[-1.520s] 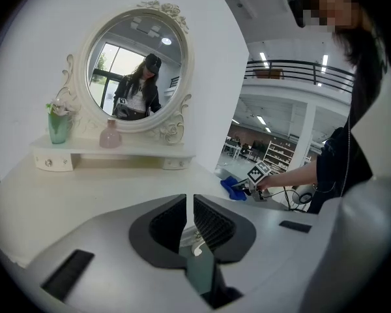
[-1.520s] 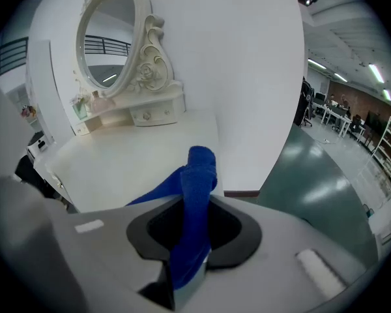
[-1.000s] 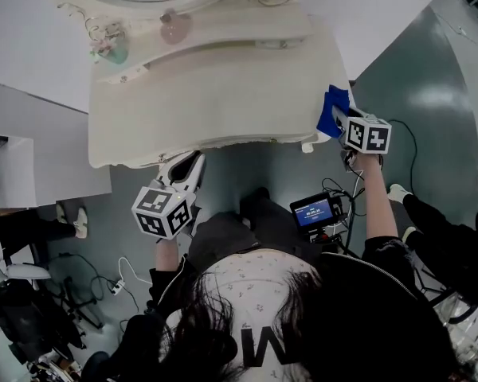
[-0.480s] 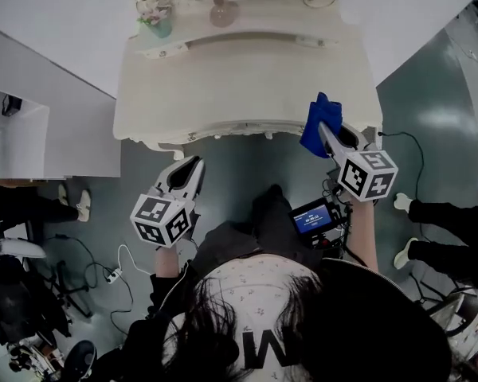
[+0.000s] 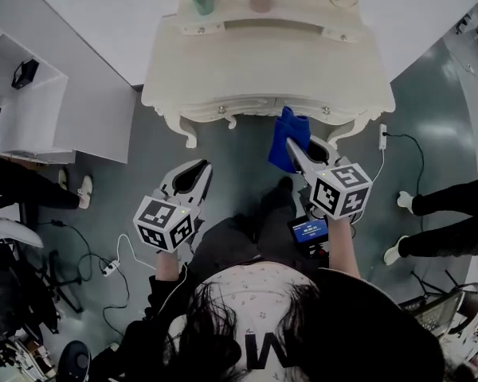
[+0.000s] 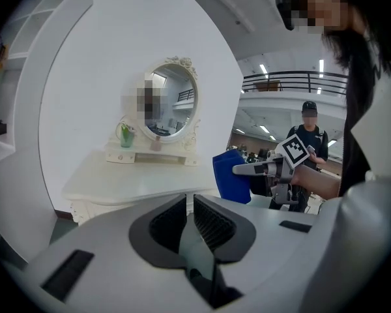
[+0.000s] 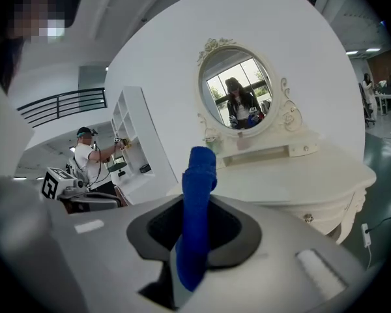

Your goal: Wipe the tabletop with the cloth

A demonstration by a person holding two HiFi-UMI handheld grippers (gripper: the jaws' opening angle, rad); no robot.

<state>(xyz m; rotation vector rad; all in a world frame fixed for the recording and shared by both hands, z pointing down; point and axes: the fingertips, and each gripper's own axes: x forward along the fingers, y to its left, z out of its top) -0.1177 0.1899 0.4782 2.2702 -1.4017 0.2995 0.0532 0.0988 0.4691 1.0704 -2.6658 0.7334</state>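
The cream dressing table (image 5: 271, 62) stands ahead of me, its top bare in the middle. My right gripper (image 5: 295, 146) is shut on a blue cloth (image 5: 287, 138), which hangs in the air just off the table's front edge, over the floor. In the right gripper view the cloth (image 7: 197, 188) sticks up between the jaws, with the table (image 7: 293, 188) beyond. My left gripper (image 5: 199, 168) is lower left, clear of the table, with its jaws together and nothing in them. The left gripper view also catches the cloth (image 6: 229, 178) to the right of the table (image 6: 130, 181).
An oval mirror (image 7: 240, 91), a small green pot (image 5: 201, 3) and a pink bottle (image 5: 260, 3) sit on the table's raised back shelf. A white shelf unit (image 5: 24, 110) stands at the left. Cables (image 5: 115, 265) cross the floor. Other people's legs (image 5: 450, 197) are at the right.
The right gripper has carried the cloth off the table's right end, leftward and back toward me, to the front of the table. The left gripper has hardly moved.
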